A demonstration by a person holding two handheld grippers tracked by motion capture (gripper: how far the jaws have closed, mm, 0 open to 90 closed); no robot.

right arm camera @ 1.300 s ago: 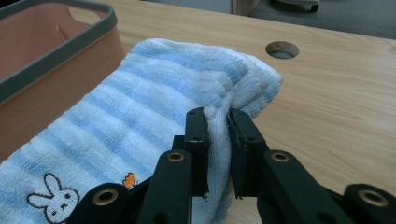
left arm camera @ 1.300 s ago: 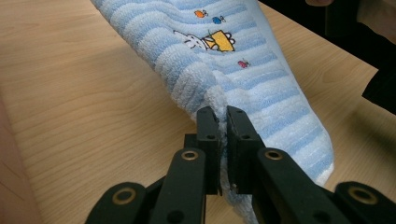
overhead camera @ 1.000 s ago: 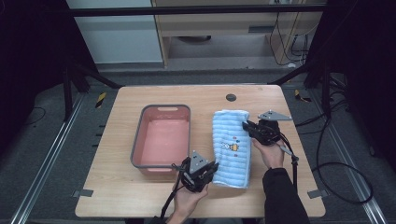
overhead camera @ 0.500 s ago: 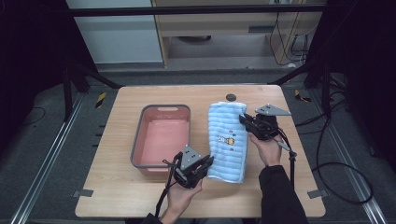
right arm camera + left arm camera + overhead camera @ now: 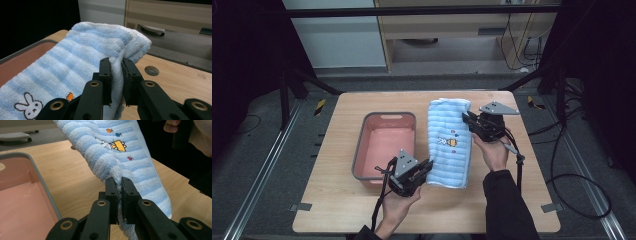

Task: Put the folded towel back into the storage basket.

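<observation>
- Holding the blue striped towel [image 5: 449, 142] with both grippers, I keep it stretched between them, lifted off the surface [image 5: 337, 125]; it hangs just beside the pink tub [image 5: 384, 145], on its right.
- My left gripper [image 5: 424, 169] pinches the near corner of the towel: in the left gripper view the two jaws are pressed together on a thin bunch of terry cloth [image 5: 119, 182].
- My right gripper [image 5: 469, 120] pinches the far edge, where the cloth is folded double; in the right gripper view the jaws are closed on that fold [image 5: 116, 67].
- I judge that the grip of the left gripper is the weak one. It has only a small bit of cloth, so a strong pull from the other side could draw the corner out, and the towel would drop on the surface or half into the tub.
- On the right side there are two layers. If the jaws hold only the outer layer well, the inner one may slip and the fold will open.
- The hanging near end may also catch on the rim of the tub if I carry it across too low.
- How deep the cloth sits between the jaws I cannot see, because the jaws cover it.
- The underside of the towel is hidden, and the small pictures on it (a rabbit [image 5: 26, 106], something orange) are hard to read from above.
</observation>
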